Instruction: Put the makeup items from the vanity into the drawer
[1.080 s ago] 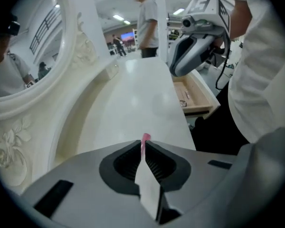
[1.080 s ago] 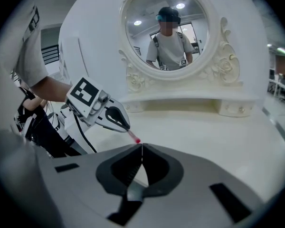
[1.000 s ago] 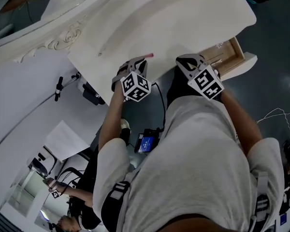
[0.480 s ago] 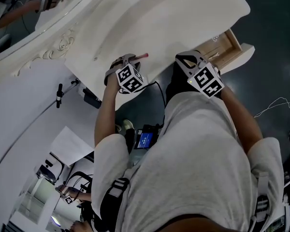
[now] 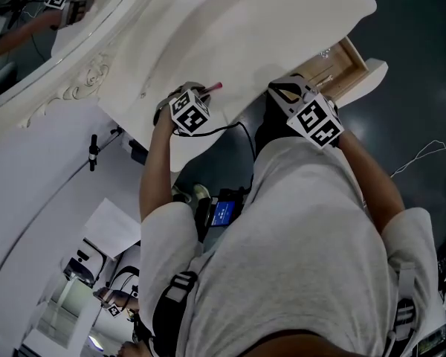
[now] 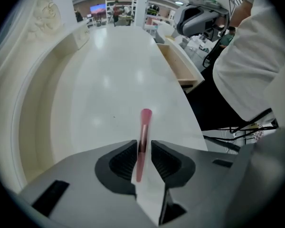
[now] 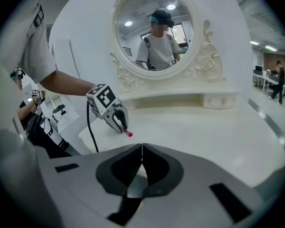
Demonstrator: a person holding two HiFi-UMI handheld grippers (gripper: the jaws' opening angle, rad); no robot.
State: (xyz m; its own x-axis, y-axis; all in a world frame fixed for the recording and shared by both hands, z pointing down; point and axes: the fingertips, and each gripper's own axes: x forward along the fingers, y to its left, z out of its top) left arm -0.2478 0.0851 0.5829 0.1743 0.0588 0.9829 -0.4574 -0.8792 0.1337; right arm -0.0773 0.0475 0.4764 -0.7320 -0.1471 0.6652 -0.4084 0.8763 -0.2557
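Progress seems early: at the left, the left gripper (image 6: pixel 143 148) is closing its fingers around a pink makeup stick (image 6: pixel 144 125) near the counter (image 6: pixel 109 80) edge, not yet clamping it. Bare counter stretches toward 12 o'clock. Toward 2 o'clock in the head view, the drawer (image 5: pixel 343 67) stands open, unobstructed. The right gripper (image 7: pixel 142 152) hovers clenched, empty.

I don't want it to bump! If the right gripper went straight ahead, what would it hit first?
Probably the right gripper, jaws shut, would meet the white vanity top first; the mirror stands farther back. Depth is hard to judge.
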